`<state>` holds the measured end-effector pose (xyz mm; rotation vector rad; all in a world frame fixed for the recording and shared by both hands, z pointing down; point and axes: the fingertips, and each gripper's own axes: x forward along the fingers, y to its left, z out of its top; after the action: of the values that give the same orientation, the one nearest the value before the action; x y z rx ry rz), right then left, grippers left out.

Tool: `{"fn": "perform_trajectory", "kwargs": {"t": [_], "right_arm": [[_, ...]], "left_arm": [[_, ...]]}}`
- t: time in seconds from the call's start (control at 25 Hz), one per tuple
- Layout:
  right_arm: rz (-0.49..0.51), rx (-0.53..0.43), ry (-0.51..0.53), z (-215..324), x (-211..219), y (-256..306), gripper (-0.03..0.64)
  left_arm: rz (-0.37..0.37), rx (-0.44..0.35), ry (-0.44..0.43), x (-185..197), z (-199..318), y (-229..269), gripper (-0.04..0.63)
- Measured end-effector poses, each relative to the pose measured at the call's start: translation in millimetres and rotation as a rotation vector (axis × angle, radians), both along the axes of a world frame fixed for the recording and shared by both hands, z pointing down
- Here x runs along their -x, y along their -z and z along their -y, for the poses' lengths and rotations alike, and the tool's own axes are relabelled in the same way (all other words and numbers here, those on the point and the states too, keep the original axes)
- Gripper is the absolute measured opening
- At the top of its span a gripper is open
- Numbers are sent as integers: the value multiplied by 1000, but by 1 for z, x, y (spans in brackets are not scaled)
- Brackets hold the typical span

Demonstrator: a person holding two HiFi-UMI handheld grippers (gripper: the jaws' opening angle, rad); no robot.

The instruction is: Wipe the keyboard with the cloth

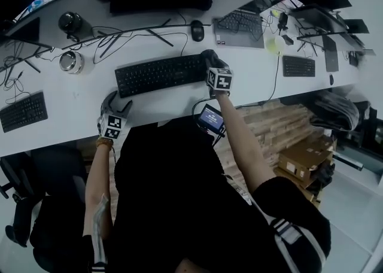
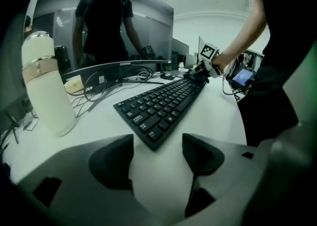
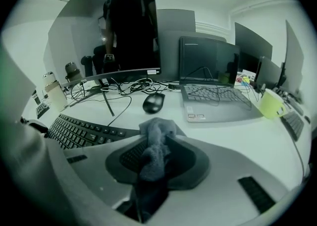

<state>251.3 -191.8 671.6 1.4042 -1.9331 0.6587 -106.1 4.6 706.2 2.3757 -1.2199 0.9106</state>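
- Right gripper [image 3: 156, 160]: jaws clamped on cloth [image 3: 157, 132], at right end of keyboard [image 3: 84, 132].
- Left gripper [image 2: 157, 153]: jaws apart, empty, over desk [image 2: 218, 116] just beside keyboard's left end.

1. The keyboard [image 1: 160, 74] lies on the desk [image 1: 78, 110], before the monitor [image 2: 114, 27].
2. The mouse [image 1: 197, 30] lies behind the keyboard's right end, the laptop [image 1: 239, 29] right of it.
3. The bottle [image 2: 44, 84] stands left of the keyboard.

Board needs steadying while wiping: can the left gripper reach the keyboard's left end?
Probably yes: the left gripper is open and empty, with only bare desk before the corner of the keyboard.
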Motion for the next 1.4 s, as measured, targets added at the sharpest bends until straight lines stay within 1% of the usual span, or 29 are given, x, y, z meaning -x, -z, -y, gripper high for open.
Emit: {"fn": "perform_trajectory", "kwargs": {"t": [0.08,0.2,0.28,0.36,0.48,0.68,0.84,0.88,1.0,1.12,1.2,1.32,1.4], "right_arm": [[23,-3,-7,-1,2,-1,94],[74,1,-16,-1,2,-4,81],[92,11,-2,-3,4,-5,77],[90,19,27,-5,8,-4,77],[64,16,81,-6,20,-3,78],[45,2,95,-8,30,-3,77],[48,10,175,-13,48,-3,76],[41,5,183,-14,52,-3,75],[46,-8,161,-15,53,-3,74],[47,-21,150,-16,54,-2,74],[44,-25,165,-17,58,-2,74],[50,-21,222,-22,73,-3,74],[55,-20,228,-25,78,-3,74]], "left_arm": [[-5,4,14,1,2,0,306],[-9,31,22,1,3,-2,314],[-10,19,19,0,3,-1,314],[-14,23,12,0,2,-2,314],[-14,62,6,-1,2,-3,314],[-19,65,8,-1,4,-4,314],[-26,62,13,-2,5,-5,314],[-25,66,14,-2,5,-5,314],[-21,88,15,-2,3,-3,314],[-19,93,15,-2,3,-2,314],[-18,93,15,-2,3,-2,314],[-19,93,14,-2,4,-2,314],[-19,89,15,-2,3,-4,314]]}}
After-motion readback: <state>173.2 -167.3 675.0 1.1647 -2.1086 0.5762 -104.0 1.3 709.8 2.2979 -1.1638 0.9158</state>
